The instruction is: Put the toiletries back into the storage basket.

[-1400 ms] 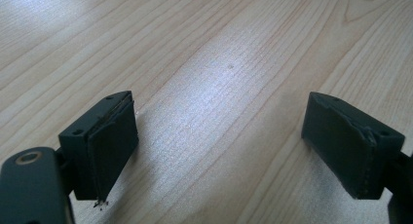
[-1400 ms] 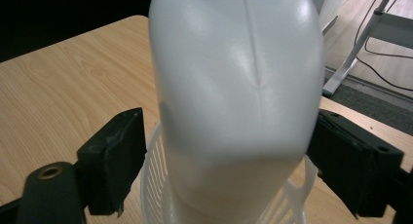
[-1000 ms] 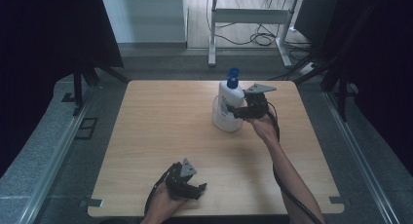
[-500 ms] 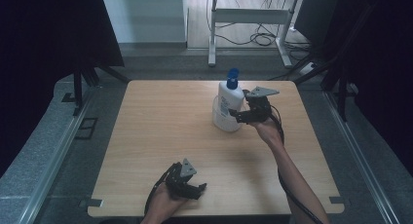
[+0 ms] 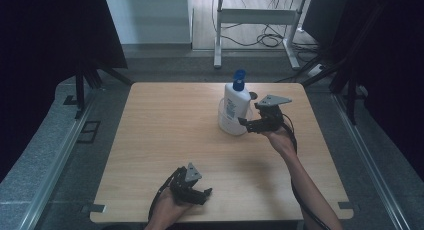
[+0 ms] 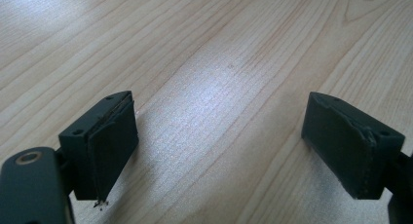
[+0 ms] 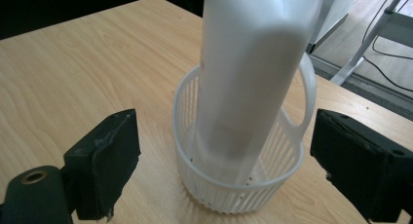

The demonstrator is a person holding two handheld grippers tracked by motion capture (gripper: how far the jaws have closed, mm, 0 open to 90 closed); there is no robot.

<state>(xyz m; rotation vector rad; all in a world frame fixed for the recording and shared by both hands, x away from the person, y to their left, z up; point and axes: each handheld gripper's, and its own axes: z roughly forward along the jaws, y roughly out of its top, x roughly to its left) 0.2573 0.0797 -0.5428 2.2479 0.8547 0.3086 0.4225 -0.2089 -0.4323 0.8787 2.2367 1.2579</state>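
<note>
A white pump bottle (image 5: 235,102) with a blue cap stands upright inside a small white slotted basket (image 5: 226,124) at the back right of the wooden table (image 5: 165,135). My right gripper (image 5: 243,122) is open just to the right of them, its jaws apart from both. In the right gripper view the bottle (image 7: 253,73) rises out of the basket (image 7: 229,195) between the spread jaws of the right gripper (image 7: 243,165). My left gripper (image 5: 206,194) rests near the table's front edge, open. Bare wood lies between the jaws of the left gripper (image 6: 238,146).
A white metal frame (image 5: 255,20) and cables lie on the floor beyond the table. Dark curtains hang at both sides. Grey floor surrounds the table.
The right gripper has drawn back slightly to the right, away from the bottle and basket. The left gripper has not moved.
</note>
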